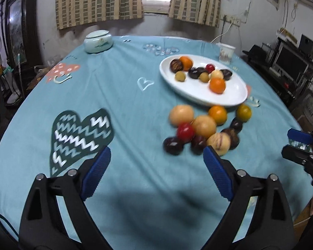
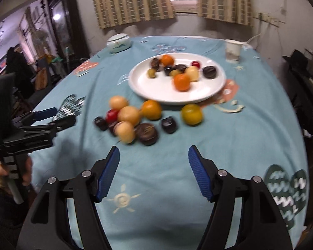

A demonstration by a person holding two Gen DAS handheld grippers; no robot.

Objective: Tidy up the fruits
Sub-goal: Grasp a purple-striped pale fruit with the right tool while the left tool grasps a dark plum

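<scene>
A white oval plate (image 1: 200,95) (image 2: 156,87) holds several fruits, among them an orange (image 1: 217,85) (image 2: 182,81) and dark round ones. In front of it several loose fruits lie on the blue tablecloth: tan ones (image 1: 204,126) (image 2: 129,115), a red one (image 1: 185,132) (image 2: 112,114), an orange one (image 1: 217,114) (image 2: 151,109), a yellow one (image 1: 243,112) (image 2: 191,114) and dark ones (image 1: 173,145) (image 2: 146,133). My left gripper (image 1: 156,156) is open and empty, just short of the pile. My right gripper (image 2: 154,153) is open and empty, near the pile.
A pale lidded ceramic jar (image 1: 98,41) (image 2: 119,42) stands at the table's far left. A paper cup (image 1: 226,53) (image 2: 233,51) stands at the far right. Each gripper shows at the edge of the other's view, the right one (image 1: 300,145) and the left one (image 2: 50,116).
</scene>
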